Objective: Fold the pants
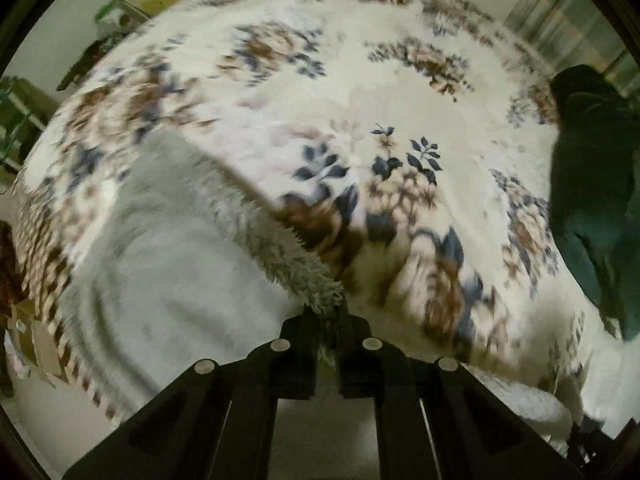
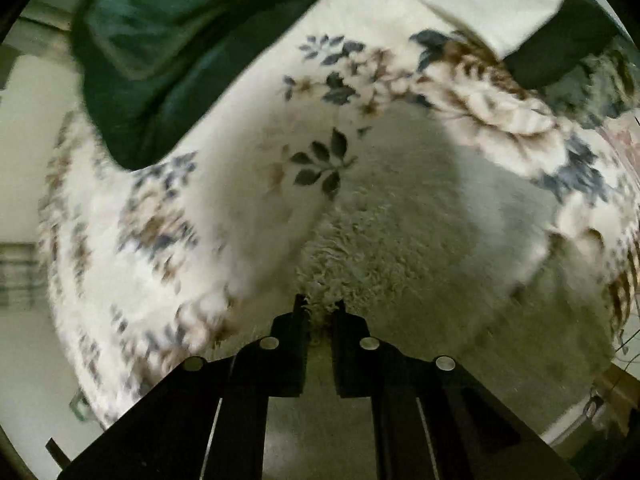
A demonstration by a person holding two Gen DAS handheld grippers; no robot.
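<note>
The pants [image 1: 172, 264] are pale grey and fleecy, with a shaggy lining showing along a turned edge. They lie on a floral blanket [image 1: 360, 92]. My left gripper [image 1: 325, 312] is shut on the shaggy edge of the pants, which runs away to the left. In the right wrist view the pants [image 2: 420, 248] spread ahead and to the right, and my right gripper [image 2: 319, 308] is shut on their fleecy edge. Both views are blurred by motion.
A dark green garment lies on the blanket at the right edge of the left view [image 1: 592, 184] and top left of the right view [image 2: 160, 52]. Shelves and clutter [image 1: 24, 120] stand beyond the bed's left side. The other gripper [image 2: 560, 52] shows top right.
</note>
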